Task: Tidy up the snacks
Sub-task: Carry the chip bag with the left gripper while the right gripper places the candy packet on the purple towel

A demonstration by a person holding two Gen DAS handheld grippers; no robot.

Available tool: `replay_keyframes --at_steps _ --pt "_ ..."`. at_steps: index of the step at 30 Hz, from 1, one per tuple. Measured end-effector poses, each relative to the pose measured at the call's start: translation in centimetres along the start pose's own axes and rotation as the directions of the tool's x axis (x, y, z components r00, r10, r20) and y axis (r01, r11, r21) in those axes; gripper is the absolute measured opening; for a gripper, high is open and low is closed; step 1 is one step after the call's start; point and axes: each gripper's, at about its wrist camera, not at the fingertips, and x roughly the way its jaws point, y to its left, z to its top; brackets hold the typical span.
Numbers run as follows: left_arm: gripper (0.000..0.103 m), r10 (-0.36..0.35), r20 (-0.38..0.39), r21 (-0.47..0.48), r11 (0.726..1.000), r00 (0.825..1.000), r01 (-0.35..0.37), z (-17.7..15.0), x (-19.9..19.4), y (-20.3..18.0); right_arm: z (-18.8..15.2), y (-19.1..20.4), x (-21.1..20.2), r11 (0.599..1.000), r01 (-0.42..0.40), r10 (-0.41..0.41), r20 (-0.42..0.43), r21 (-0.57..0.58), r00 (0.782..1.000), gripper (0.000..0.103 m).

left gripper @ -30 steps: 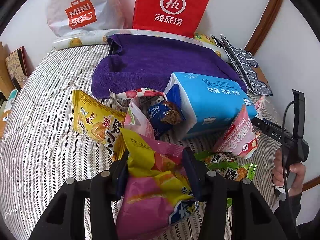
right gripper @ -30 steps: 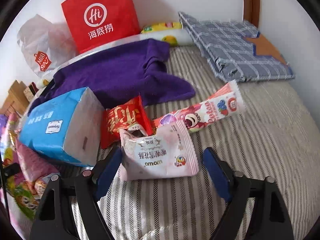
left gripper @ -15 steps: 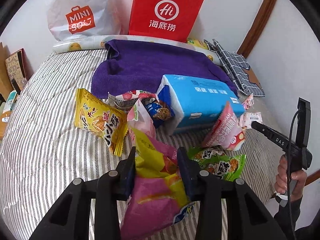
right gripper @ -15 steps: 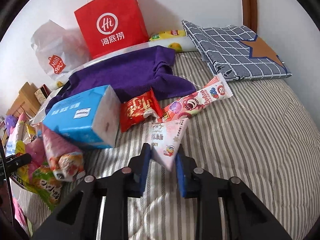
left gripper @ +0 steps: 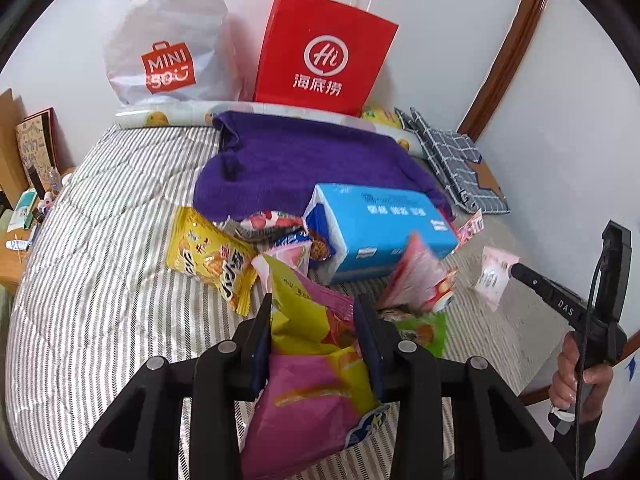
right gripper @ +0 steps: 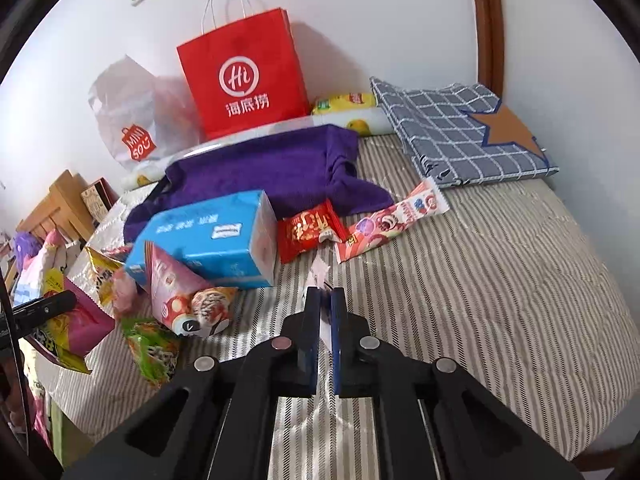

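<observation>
My left gripper point(left gripper: 314, 312) is shut on a pink and yellow chip bag point(left gripper: 312, 376), held above the striped bed point(left gripper: 100, 280); the bag also shows in the right wrist view point(right gripper: 76, 320). My right gripper point(right gripper: 325, 294) is shut on a small pale pink snack packet point(right gripper: 321, 270), seen edge-on between the pads; it also shows in the left wrist view point(left gripper: 494, 276). Loose snacks lie around a blue tissue pack point(left gripper: 380, 228): a yellow bag point(left gripper: 208, 258), a pink cone-shaped pack point(right gripper: 176, 292), a green packet point(right gripper: 152, 348), a red packet point(right gripper: 308, 230) and a long pink strawberry bar point(right gripper: 392, 218).
A purple towel point(left gripper: 304, 164) lies behind the snacks. A red paper bag point(left gripper: 320, 52) and a white plastic bag point(left gripper: 168, 48) stand against the wall. A folded checked cloth point(right gripper: 452, 128) lies at the back right. A wooden side table point(left gripper: 16, 200) is at the left.
Both grippers have risen and pulled back with their snacks. The right gripper closed on the pale pink packet and lifted it off the bed, turning it edge-on.
</observation>
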Motion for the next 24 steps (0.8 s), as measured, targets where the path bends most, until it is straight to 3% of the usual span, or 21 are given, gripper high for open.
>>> replay_keyframes --at_steps 5,7,8,9,19,24 --pt "0.036 -0.005 0.019 0.012 1.0 1.0 0.004 0.8 -1.1 -0.3 0.1 0.0 0.2 1.0 0.002 -0.002 -0.027 0.005 1.0 0.007" --pt "0.036 -0.006 0.023 0.016 1.0 1.0 0.005 1.2 -1.3 -0.5 0.1 0.0 0.5 1.0 -0.002 0.002 -0.031 0.006 1.0 0.02" --pt "0.036 -0.007 0.024 0.018 1.0 1.0 0.007 1.4 -1.3 -0.5 0.1 0.0 0.7 1.0 -0.006 0.006 -0.033 0.005 0.999 0.036" --pt "0.036 -0.009 0.026 0.019 1.0 1.0 0.009 1.6 -1.4 -0.6 0.1 0.1 0.9 1.0 -0.001 0.001 -0.03 -0.001 1.0 0.046" --pt "0.036 -0.014 0.016 0.032 0.999 1.0 0.014 2.9 -0.4 -1.0 -1.7 1.1 5.4 0.998 -0.044 0.036 -0.172 -0.046 0.984 0.048" --pt "0.036 -0.017 0.005 0.034 0.999 1.0 0.017 3.2 0.2 -1.0 -2.9 2.1 6.2 0.994 -0.089 0.077 -0.197 -0.056 0.977 0.06"
